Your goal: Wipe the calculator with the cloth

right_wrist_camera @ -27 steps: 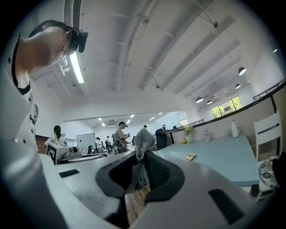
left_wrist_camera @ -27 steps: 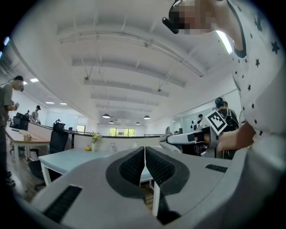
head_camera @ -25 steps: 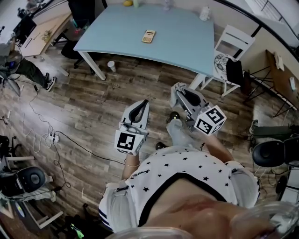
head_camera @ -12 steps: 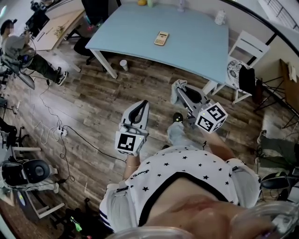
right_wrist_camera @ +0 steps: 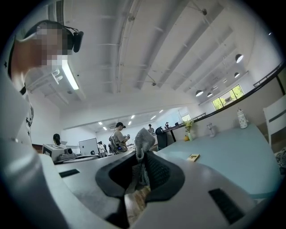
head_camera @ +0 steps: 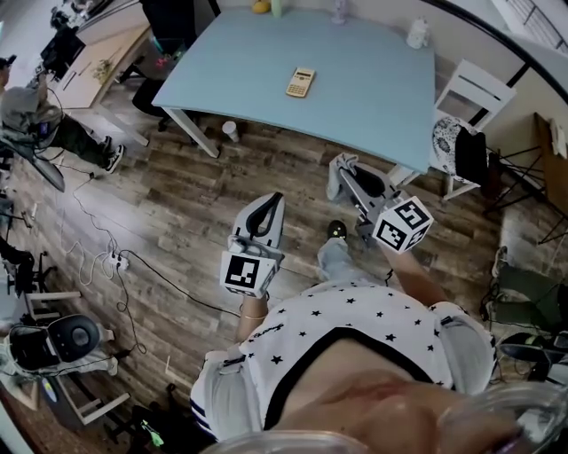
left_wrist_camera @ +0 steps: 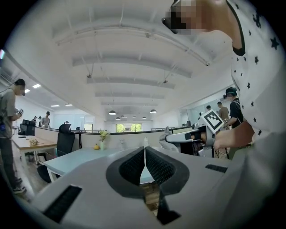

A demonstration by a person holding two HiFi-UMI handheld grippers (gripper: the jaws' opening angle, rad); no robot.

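Note:
A small beige calculator [head_camera: 301,82] lies flat near the middle of the light blue table [head_camera: 373,97]; in the right gripper view the calculator [right_wrist_camera: 193,157] shows small on the tabletop [right_wrist_camera: 232,156]. My right gripper [head_camera: 342,170] is shut on a grey cloth [head_camera: 336,178], which sticks up between its jaws [right_wrist_camera: 142,142]. My left gripper [head_camera: 264,207] is shut with nothing in it, jaws pressed together [left_wrist_camera: 144,159]. Both grippers hang over the wooden floor, well short of the table.
On the table's far edge stand a yellow fruit [head_camera: 260,6], a bottle [head_camera: 338,9] and a white jar [head_camera: 417,34]. A paper cup [head_camera: 231,130] sits on the floor by a table leg. A white chair [head_camera: 469,124] stands at the right. Cables [head_camera: 106,257] cross the floor.
The table and calculator have shifted slightly in the head view as the head moved. Both grippers keep their places and states.

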